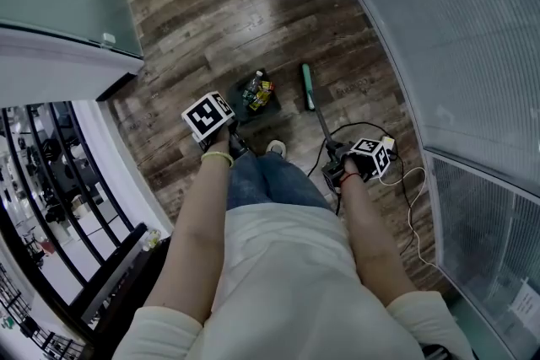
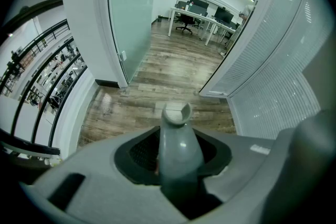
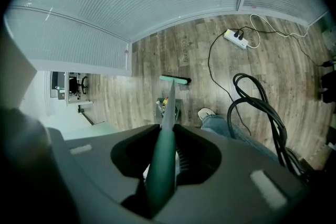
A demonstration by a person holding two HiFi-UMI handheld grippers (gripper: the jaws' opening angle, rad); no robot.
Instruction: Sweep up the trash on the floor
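Left gripper [image 2: 177, 178]: your jaws are closed on the grey dustpan handle [image 2: 176, 136], which rises upright between them.
Right gripper [image 3: 160, 178]: your jaws clamp the green broom handle [image 3: 167, 113].
Dustpan [image 1: 250, 107]: it sits on the wooden floor [image 1: 211, 13], just ahead of your shoe [image 1: 276, 149].
Trash [image 1: 258, 92]: colourful wrappers lie piled inside the dustpan.
Broom head [image 1: 309, 87]: teal, down at the floor just right of the dustpan, on the side of the curved glass wall [image 1: 456, 38].

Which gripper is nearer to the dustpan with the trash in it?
Left. The left gripper is clamped on the dustpan handle, just above and behind the pan. The right gripper holds the broom handle off to the side, past the person's leg.
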